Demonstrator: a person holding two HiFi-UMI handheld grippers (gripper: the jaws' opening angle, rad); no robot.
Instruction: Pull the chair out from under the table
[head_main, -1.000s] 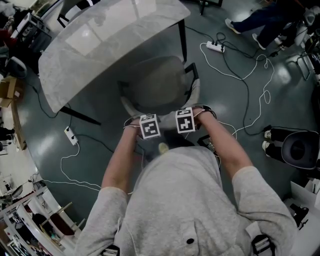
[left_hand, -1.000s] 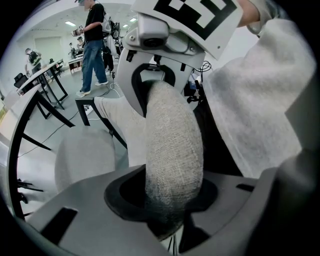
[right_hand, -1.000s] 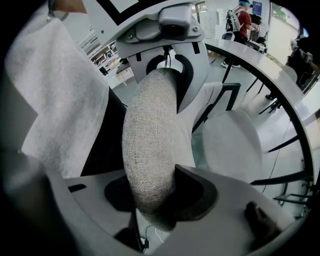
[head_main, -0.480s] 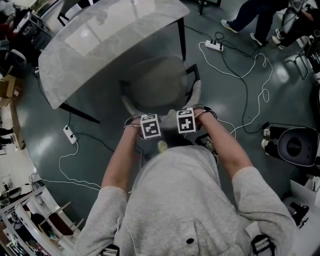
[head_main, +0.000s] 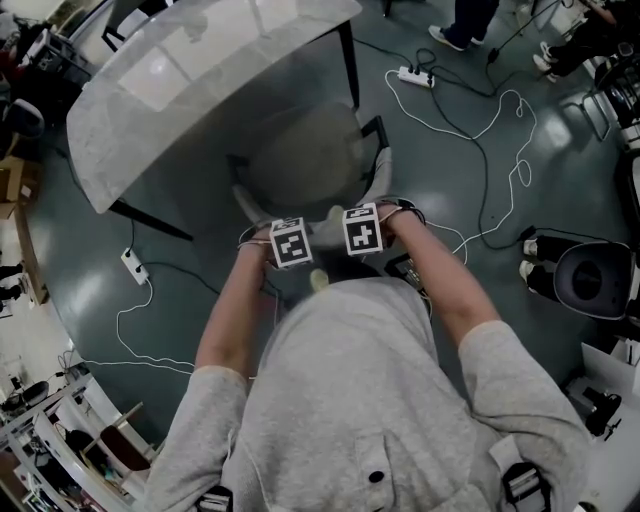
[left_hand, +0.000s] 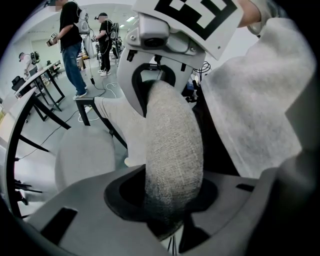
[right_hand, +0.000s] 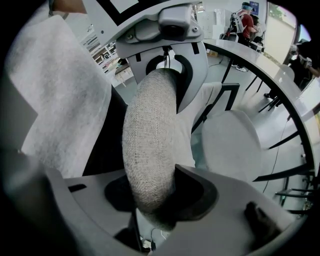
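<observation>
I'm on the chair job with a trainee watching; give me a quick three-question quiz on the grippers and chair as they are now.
1. True or false: the left gripper is empty.
2. The right gripper clamps: A) a black table leg, B) the grey fabric-covered chair backrest, C) a white cable.
3. Fill in: the chair's grey padded seat faces the pale-topped, black-legged ___.
Key: 1 false, it clamps the same backrest; 2 B; 3 table.

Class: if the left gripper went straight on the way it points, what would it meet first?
The chair back: the left gripper is shut on its padded edge, so it would probably just press further onto it.
</observation>
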